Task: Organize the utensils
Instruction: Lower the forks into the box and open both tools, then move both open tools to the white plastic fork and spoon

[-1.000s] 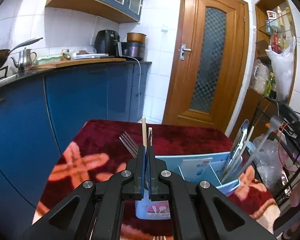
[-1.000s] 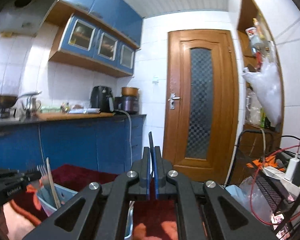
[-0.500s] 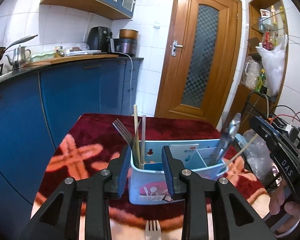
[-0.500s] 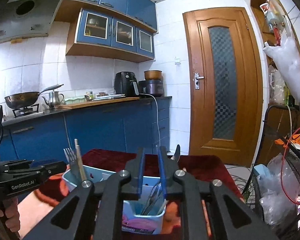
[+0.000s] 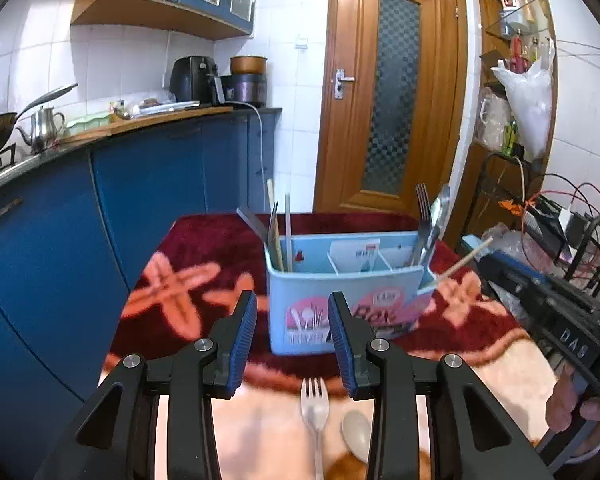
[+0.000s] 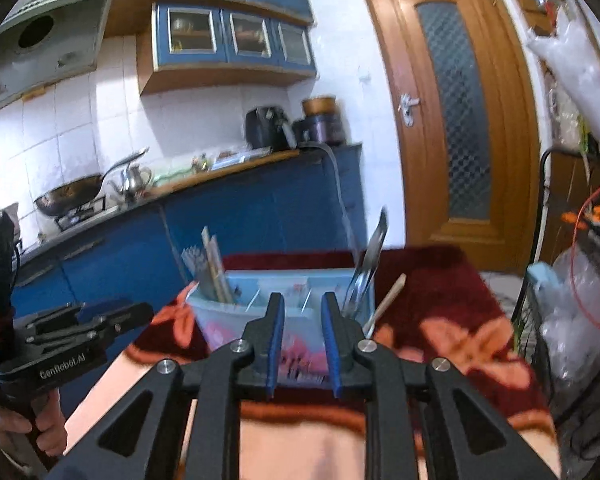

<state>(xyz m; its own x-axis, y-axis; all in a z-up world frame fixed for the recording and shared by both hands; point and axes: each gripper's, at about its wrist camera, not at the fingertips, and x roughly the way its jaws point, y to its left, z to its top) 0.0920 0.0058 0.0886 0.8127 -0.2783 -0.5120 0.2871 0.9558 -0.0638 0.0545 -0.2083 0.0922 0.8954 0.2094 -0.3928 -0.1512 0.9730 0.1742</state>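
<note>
Left gripper [image 5: 292, 336]: my jaws opening, nothing between them.
Right gripper [image 6: 302, 342]: my jaws slightly apart, empty.
Light-blue plastic divided utensil caddy [image 5: 340, 280]: just ahead of both grippers, on the red floral cloth [image 5: 204, 276].
Pale plastic fork [image 5: 315, 404]: lying below my left jaws.

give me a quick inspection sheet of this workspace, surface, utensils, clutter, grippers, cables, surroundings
surface: table under a dark red and peach patterned cloth.
job's things: light blue utensil caddy holds chopsticks at its left end, a fork and spoon at its right end; one stick leans out over the right side. A loose fork and loose spoon lie on the cloth in front.
clutter: nothing seen on the cloth.
grippers: left gripper opening, nothing between its fingers; right gripper open, empty.
cables: red and black wires on the right-hand rack.
surroundings: blue cabinets, wooden door, wok and kettle on the counter.
</note>
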